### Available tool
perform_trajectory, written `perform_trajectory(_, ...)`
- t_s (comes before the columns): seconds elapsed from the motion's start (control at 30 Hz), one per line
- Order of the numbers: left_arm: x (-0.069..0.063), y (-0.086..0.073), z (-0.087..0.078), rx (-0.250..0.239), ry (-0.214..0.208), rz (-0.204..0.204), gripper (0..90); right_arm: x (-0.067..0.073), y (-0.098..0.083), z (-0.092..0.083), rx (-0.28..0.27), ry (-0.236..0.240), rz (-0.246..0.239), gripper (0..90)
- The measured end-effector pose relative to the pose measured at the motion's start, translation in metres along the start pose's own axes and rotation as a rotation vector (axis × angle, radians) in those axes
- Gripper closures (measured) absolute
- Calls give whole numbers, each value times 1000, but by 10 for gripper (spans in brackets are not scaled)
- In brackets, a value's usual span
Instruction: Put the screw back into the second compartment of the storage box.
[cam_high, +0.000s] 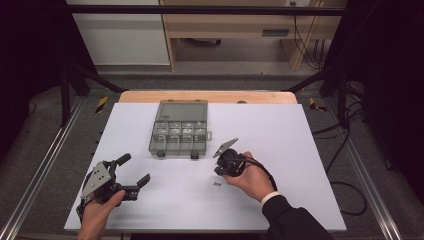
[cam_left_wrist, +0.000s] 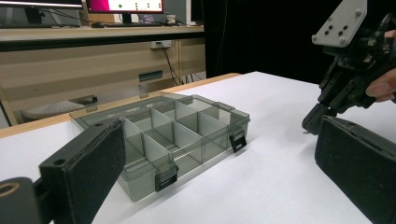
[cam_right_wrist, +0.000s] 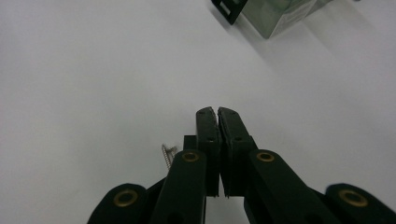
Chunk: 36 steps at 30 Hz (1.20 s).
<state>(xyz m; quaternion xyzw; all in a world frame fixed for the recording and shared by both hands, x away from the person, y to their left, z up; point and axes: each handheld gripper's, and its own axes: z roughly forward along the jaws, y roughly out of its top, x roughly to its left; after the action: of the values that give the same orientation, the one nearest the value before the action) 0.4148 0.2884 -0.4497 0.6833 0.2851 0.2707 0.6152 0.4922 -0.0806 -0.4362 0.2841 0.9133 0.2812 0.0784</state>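
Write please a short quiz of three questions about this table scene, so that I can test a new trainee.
1. True or false: the right gripper has its jaws shut.
2. Which gripper stands open beside the grey see-through plastic compartment box? A) the left gripper B) the right gripper C) both
3. What small thing lies on the white table sheet close beside the right gripper?

Key
1. True: in the right gripper view the two pads meet, with nothing between them.
2. A: its jaws are spread wide, with nothing in them.
3. A small metal screw, lying apart from the box and not held.
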Motion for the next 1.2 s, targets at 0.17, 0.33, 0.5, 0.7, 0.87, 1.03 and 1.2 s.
perform_trajectory(0.17,0,0,0,3,0,2,20,1,7,-8,-47,-19,-6,878)
perform_trajectory(0.33,-1,0,0,10,1,7,20,5,17,-15,-87,-45,-20,877)
perform_trajectory(0.5,-1,0,0,10,6,7,19,7,28,-20,-119,-73,-27,878)
perform_trajectory(0.7,0,0,-1,6,14,7,21,10,44,-19,-125,-78,-49,877)
perform_trajectory(0.87,0,1,-1,4,15,7,21,9,56,-18,-144,-85,-46,877)
perform_trajectory(1.03,1,1,-2,0,25,5,23,7,64,-16,-168,-92,-30,877)
perform_trajectory(1.2,2,1,-2,1,26,4,23,6,75,-7,-211,-106,-21,877)
